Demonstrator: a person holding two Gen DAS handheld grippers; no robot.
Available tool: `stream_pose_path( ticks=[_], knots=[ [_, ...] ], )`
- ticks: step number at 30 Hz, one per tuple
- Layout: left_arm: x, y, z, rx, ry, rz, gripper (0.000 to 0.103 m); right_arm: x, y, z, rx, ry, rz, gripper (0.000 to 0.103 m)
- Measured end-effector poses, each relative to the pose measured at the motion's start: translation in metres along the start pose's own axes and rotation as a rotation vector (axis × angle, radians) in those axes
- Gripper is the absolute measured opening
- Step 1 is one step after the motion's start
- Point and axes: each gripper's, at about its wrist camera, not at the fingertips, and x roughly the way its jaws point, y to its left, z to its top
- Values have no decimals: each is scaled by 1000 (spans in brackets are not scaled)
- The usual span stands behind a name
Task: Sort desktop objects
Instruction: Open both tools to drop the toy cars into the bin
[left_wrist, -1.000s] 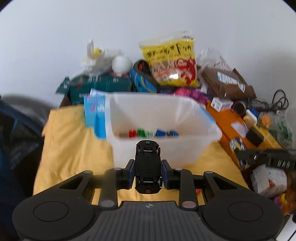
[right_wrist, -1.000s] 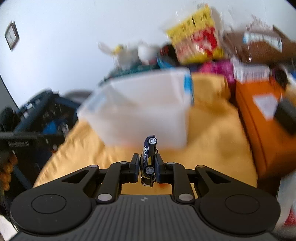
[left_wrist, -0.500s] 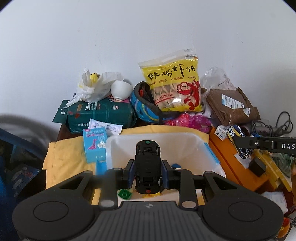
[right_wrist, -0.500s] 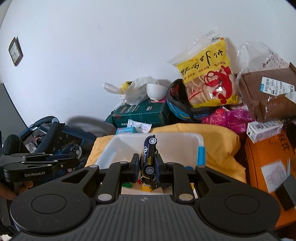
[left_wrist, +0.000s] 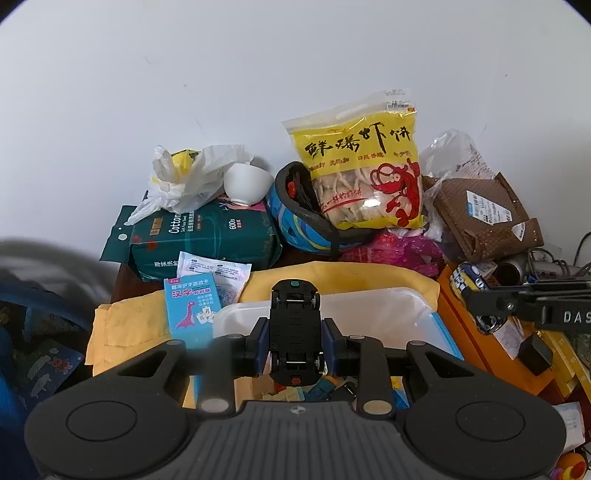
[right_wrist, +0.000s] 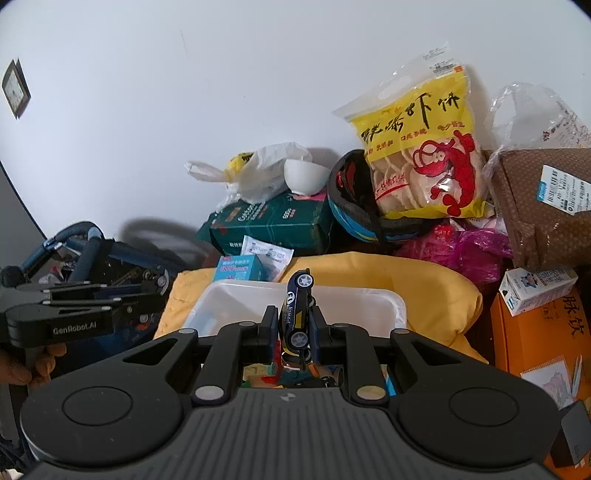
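My left gripper (left_wrist: 294, 341) is shut on a black toy car (left_wrist: 294, 325), its underside facing the camera, held over the near part of a white plastic bin (left_wrist: 384, 314). My right gripper (right_wrist: 293, 330) is shut on a dark blue toy car (right_wrist: 295, 314) turned on its side, also over the white plastic bin (right_wrist: 369, 306). Several small colourful toys lie in the bin below the fingers. The bin stands on a yellow cloth (left_wrist: 129, 325). The right gripper with its car shows at the right of the left wrist view (left_wrist: 480, 306); the left gripper shows at the left of the right wrist view (right_wrist: 74, 310).
Clutter lines the wall: a yellow shrimp-cracker bag (left_wrist: 362, 166), a blue helmet (left_wrist: 295, 218), a green cotton pack (left_wrist: 207, 236), a white bowl (left_wrist: 245, 182), a brown parcel (left_wrist: 484, 214). A blue card box (left_wrist: 190, 306) lies left of the bin. An orange box (right_wrist: 535, 332) stands right.
Both grippers have risen and come forward over the bin with their cars still held. The bin has dropped from the middle of each view to just below the fingers.
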Motion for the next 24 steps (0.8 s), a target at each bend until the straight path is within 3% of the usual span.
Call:
stream_pose_path(
  ticks=[10,12,13,14,16,20,24],
  knots=[
    [23,-5,5,6,54,14,33,30,5,6,-35,74,-19,20],
    [25,-5,5,1,50,15,37,35,5,7,-35,83,-25,20],
    [26,-5,5,-1,52,14,49,38,4,6,-33,80,-30,24],
    [27,-5,5,1,54,21,58,39,4,7,-33,74,-35,37],
    [26,-5,1,20,41,42,60,41,4,6,-31,61,-51,56],
    [4,-1,-17,41,-42,63,60,36,3,-4,-30,40,-49,56],
    [-23,10,-70,-19,-99,-12,62,10,8,-39,-80,-10,1,56]
  ],
)
